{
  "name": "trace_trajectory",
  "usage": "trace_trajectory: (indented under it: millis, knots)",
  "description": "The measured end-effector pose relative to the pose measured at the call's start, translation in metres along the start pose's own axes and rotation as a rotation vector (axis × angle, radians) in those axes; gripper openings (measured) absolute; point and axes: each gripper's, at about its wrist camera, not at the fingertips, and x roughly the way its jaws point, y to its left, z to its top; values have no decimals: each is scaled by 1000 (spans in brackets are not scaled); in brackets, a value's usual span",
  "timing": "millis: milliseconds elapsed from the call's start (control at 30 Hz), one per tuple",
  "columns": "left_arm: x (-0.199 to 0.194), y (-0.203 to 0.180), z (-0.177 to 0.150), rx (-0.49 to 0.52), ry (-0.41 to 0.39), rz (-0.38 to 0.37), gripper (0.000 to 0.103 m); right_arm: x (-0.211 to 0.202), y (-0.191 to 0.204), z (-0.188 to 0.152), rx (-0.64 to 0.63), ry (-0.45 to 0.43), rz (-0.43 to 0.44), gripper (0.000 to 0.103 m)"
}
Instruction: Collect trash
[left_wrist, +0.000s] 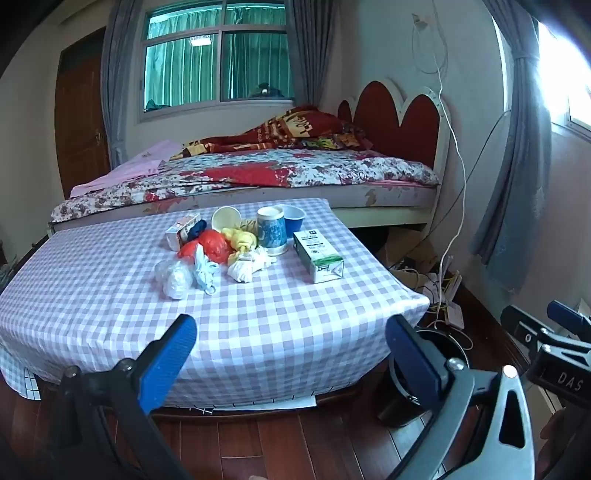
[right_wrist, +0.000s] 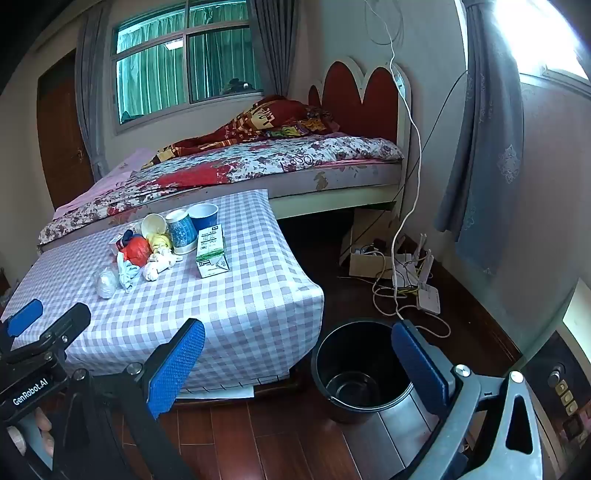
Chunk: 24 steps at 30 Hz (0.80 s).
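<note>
Trash (left_wrist: 221, 251), a cluster of knotted plastic bags, paper cups and a green-and-white carton (left_wrist: 319, 260), was seen heaped on the checked tablecloth (left_wrist: 110, 288) of a low table beside the bed (left_wrist: 258, 173). The left gripper (left_wrist: 291, 354) and the right gripper (right_wrist: 299, 365) were both held with jaws spread wide and nothing between them, short of the table. A black bin (right_wrist: 354, 373) was stood on the wooden floor, just beside the table's corner.

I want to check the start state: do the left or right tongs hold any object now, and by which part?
Nothing is held. The left tongs and the right tongs both stand wide open and empty, short of the trash on the table.
</note>
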Motion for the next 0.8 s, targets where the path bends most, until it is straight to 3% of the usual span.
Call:
trace_trajectory:
  millis: [33,800]
  knots:
    - [1,-1,0,14,24,8,102,0,0,0,1,-1,-1,102]
    - [1,-2,0,15,7,6,102,4,1,-2,9,6,10,102]
